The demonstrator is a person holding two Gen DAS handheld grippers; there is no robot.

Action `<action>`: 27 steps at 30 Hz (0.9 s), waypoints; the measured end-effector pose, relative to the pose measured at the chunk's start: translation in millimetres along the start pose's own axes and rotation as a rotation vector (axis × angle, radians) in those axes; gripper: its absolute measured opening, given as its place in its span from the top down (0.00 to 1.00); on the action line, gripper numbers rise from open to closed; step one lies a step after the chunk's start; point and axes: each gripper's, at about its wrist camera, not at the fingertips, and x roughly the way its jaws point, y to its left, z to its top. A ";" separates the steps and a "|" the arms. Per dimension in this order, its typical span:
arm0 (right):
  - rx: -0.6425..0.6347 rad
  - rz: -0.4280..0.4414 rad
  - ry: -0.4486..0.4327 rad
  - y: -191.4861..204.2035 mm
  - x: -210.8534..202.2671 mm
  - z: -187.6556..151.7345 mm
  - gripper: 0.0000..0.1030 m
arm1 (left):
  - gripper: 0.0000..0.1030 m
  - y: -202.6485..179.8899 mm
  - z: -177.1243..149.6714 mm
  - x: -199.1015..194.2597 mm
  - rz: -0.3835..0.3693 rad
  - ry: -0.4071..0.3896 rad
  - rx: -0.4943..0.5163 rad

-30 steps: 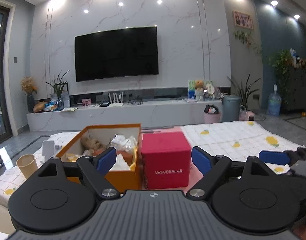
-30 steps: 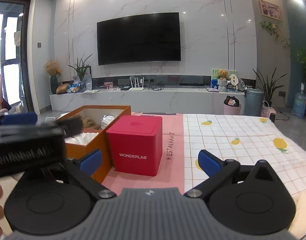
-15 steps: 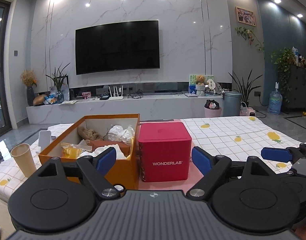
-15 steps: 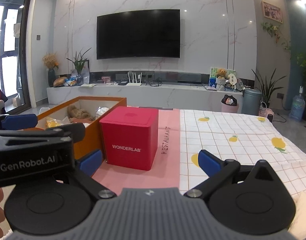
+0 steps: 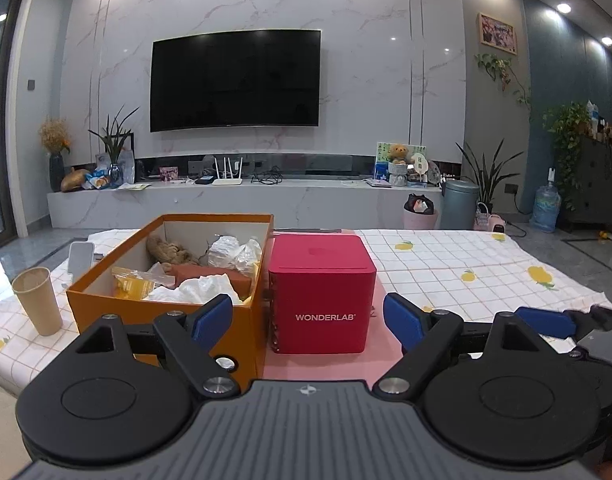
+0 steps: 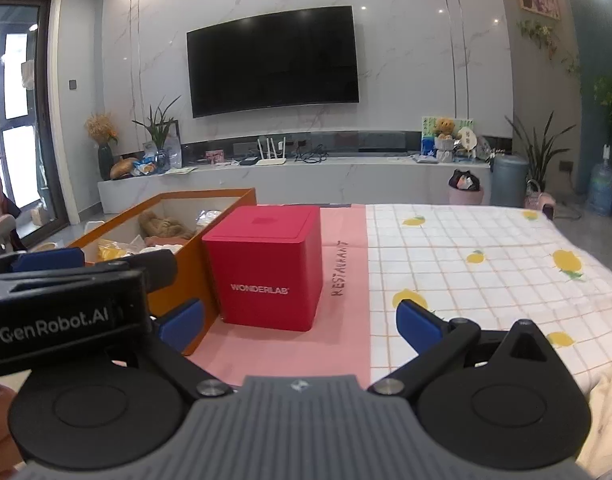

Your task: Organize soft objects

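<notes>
An open orange box (image 5: 242, 324) (image 6: 194, 276) stands on the table, holding soft things: a brown plush (image 5: 170, 250), crumpled clear plastic (image 5: 234, 250), white tissue (image 5: 202, 288) and a yellow bag (image 5: 132, 286). A closed red cube marked WONDERLAB (image 5: 322, 300) (image 6: 272, 268) stands just right of it on a pink mat (image 6: 342, 276). My left gripper (image 5: 308, 318) is open and empty, held short of the two boxes. My right gripper (image 6: 302, 322) is open and empty, in front of the red cube. The left gripper's body also shows at the left of the right wrist view (image 6: 66, 300).
A paper cup (image 5: 38, 300) stands left of the orange box, with a white phone-like item (image 5: 80, 258) behind it. A lemon-print checked cloth (image 6: 486, 264) covers the table to the right. A TV wall and a low marble shelf lie beyond.
Both grippers have drawn back and risen a little, so more of the orange box's inside shows. Both stayed open and empty. The right view has tilted slightly.
</notes>
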 end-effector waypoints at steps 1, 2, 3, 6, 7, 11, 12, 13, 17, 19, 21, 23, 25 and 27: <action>-0.008 -0.005 0.000 1.1 0.2 -0.2 0.03 | 0.03 0.2 -0.4 0.1 -0.002 0.001 -0.003; -0.011 -0.007 -0.001 1.9 0.4 -0.4 0.03 | 0.03 0.5 -1.0 0.2 -0.005 0.004 -0.009; -0.009 -0.005 0.001 2.0 0.5 -0.6 0.03 | 0.03 0.7 -0.9 0.7 -0.009 0.010 -0.015; -0.004 0.000 0.008 1.9 1.0 -1.2 0.03 | 0.03 -0.5 -1.7 2.2 -0.012 0.024 -0.020; -0.006 -0.002 0.011 2.2 1.4 -1.2 0.03 | 0.03 -0.5 -2.0 2.6 -0.012 0.025 -0.020; -0.014 -0.005 0.022 1.6 3.4 -0.6 0.03 | 0.03 -0.2 -2.6 4.4 -0.012 0.034 -0.022; -0.008 0.000 0.028 0.9 4.2 -0.7 0.03 | 0.03 -0.3 -2.5 4.3 -0.011 0.034 -0.022; -0.002 0.003 0.031 0.3 4.6 -1.0 0.03 | 0.03 0.0 -2.3 4.4 -0.010 0.033 -0.021; 0.000 0.005 0.042 -0.2 5.7 -2.2 0.03 | 0.03 0.2 -4.1 5.9 -0.010 0.039 -0.021; 0.000 0.004 0.046 0.0 6.1 -2.8 0.03 | 0.03 0.3 -4.7 6.6 -0.009 0.042 -0.023; 0.000 0.005 0.046 0.0 6.9 -2.0 0.03 | 0.03 0.3 -4.6 6.5 -0.007 0.040 -0.022; 0.001 0.004 0.046 0.2 6.9 -2.4 0.03 | 0.03 0.4 -4.6 6.5 -0.008 0.040 -0.023; 0.002 0.003 0.042 0.2 6.5 -2.3 0.03 | 0.03 1.5 -4.4 6.7 -0.013 0.042 -0.033; -0.002 0.000 0.038 0.4 5.8 -2.7 0.03 | 0.03 0.8 -3.8 7.5 -0.013 0.045 -0.032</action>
